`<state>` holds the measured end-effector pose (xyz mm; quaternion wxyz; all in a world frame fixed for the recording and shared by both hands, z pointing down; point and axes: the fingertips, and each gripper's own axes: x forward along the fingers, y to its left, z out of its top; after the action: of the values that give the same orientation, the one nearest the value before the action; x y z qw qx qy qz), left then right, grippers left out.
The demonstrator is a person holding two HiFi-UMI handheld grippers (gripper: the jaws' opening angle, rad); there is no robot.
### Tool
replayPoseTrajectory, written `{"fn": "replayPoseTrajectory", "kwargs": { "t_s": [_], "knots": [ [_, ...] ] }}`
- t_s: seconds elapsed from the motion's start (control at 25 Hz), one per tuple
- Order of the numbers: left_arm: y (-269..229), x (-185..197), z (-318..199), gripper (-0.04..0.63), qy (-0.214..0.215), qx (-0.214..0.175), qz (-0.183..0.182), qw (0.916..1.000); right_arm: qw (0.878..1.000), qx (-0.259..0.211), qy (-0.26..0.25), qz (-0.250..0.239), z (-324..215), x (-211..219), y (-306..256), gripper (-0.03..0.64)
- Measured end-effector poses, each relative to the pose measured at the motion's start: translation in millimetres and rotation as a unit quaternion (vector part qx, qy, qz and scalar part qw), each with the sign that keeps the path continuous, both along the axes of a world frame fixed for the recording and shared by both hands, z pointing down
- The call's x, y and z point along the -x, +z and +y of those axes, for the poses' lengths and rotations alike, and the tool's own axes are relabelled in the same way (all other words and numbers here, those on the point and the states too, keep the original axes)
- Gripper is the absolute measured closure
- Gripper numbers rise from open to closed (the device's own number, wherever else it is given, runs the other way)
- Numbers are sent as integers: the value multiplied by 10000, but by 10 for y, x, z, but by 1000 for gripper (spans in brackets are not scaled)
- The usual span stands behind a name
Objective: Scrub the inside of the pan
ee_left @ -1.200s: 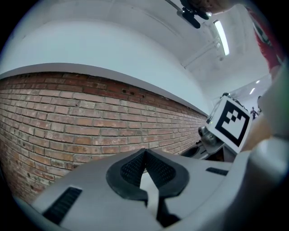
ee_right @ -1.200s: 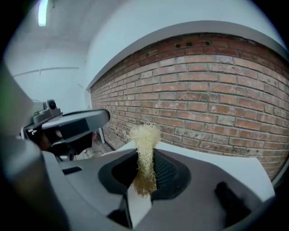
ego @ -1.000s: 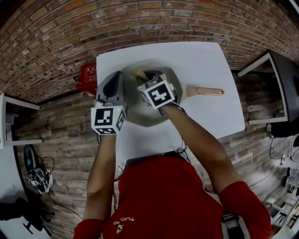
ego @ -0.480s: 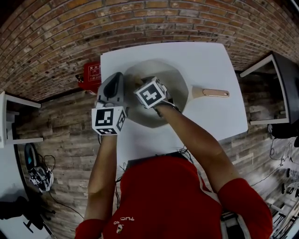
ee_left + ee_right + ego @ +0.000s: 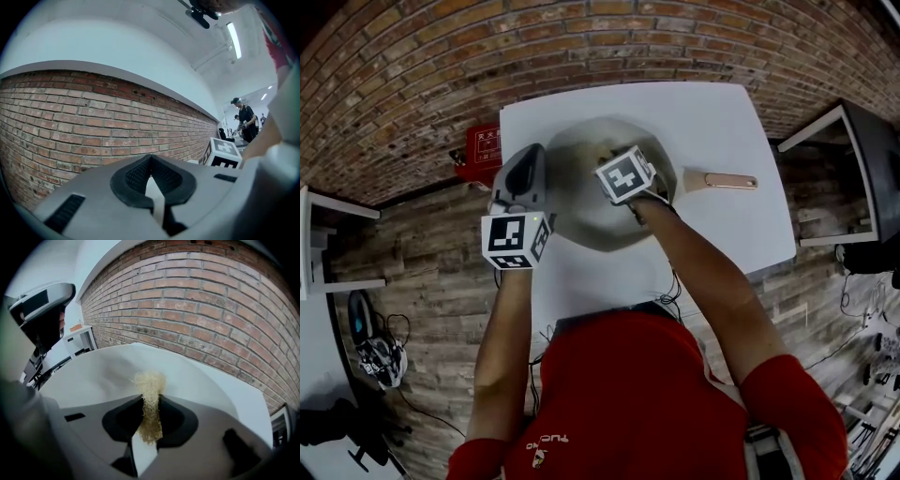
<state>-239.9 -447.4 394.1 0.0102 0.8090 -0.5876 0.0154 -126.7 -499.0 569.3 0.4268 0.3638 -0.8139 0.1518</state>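
Pale, round, smooth-walled pan (image 5: 581, 214) with a slim wood-toned handle (image 5: 727, 181), standing on the white rectangular table (image 5: 712, 122) before a red brick wall (image 5: 70, 117). The right gripper (image 5: 151, 405) is clamped on a straw-coloured, coarse fibrous scrubber (image 5: 149, 380), whose frayed tip meets the pan's inner wall; only the right gripper view shows this, since its marker cube hides it from the head view. The left gripper (image 5: 150, 158) lies at the pan's left rim, its 2 ribbed black pads closed tip to tip. The head view alone shows a red box (image 5: 480, 150) on the floor.
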Motion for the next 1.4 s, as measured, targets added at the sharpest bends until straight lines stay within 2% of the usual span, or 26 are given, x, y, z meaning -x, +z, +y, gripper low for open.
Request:
{"fn": "replayPoseTrajectory", "kwargs": {
  "t_s": [0.28,0.56,0.72,0.84,1.08,1.4],
  "knots": [
    [-34,-13,73,581,19,-29,-9,10000,9997,-1,221,-34,24,-225,-69,529],
    [-81,-4,165,581,-22,-53,-7,10000,9981,-31,-283,-542,413,306,-357,529],
    [-75,19,217,581,-71,-31,-16,10000,9972,10,-485,-569,596,538,-328,529],
    [-45,18,259,581,-88,0,-45,10000,9976,53,-522,-460,661,557,-238,529],
    [12,48,354,581,-132,81,-82,9998,9989,136,-397,-220,662,347,-92,529],
    [11,16,458,581,-179,63,-90,9998,9999,-99,-72,34,494,-258,-212,529]
  ]
}}
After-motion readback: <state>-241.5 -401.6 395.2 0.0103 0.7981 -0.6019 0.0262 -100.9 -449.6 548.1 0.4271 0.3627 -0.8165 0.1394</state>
